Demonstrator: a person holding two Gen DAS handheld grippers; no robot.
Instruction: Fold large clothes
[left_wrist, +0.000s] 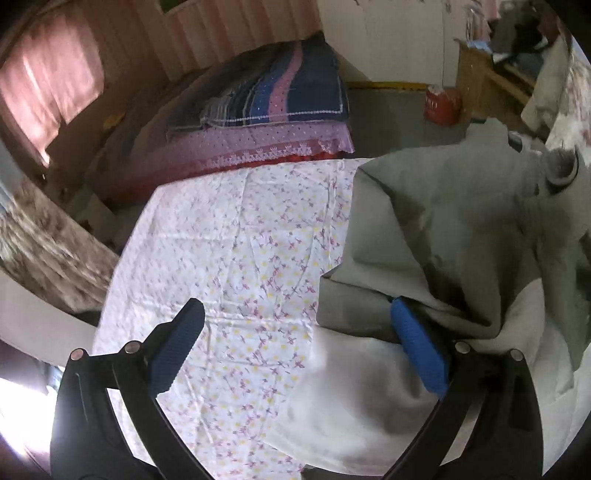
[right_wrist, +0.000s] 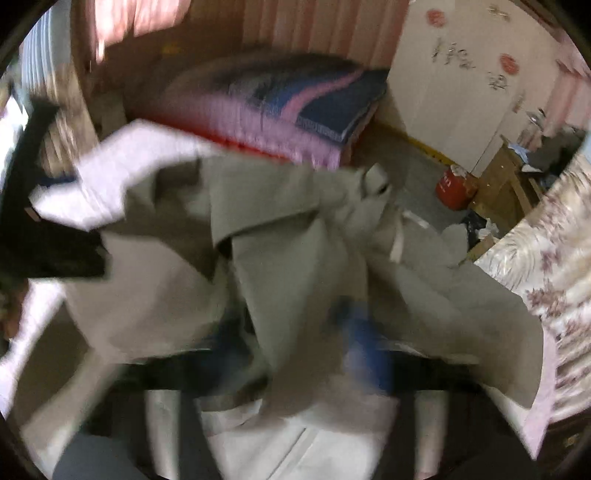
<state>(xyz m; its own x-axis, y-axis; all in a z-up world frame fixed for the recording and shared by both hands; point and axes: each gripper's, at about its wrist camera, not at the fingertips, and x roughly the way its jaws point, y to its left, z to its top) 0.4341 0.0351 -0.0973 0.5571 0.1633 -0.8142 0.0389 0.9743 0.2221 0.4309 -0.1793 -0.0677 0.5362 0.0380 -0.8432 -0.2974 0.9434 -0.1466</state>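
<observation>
A large grey-green garment (left_wrist: 454, 229) with a pale lining lies bunched on the right of a floral-sheeted table (left_wrist: 236, 258). My left gripper (left_wrist: 291, 339) is open above the sheet; its right blue pad (left_wrist: 417, 350) touches the garment's edge, its left pad (left_wrist: 177, 347) hangs over bare sheet. In the blurred right wrist view the same garment (right_wrist: 280, 258) is lifted and fills the middle. My right gripper (right_wrist: 295, 354) appears shut on a fold of it; blue pads show through the cloth.
A stack of folded quilts (left_wrist: 266, 110) lies on a bed beyond the table. A red container (left_wrist: 441, 105) stands on the floor by a wooden cabinet (left_wrist: 476, 81). Pink curtains (left_wrist: 51, 85) hang at the left. A floral bedspread (right_wrist: 546, 266) lies at the right.
</observation>
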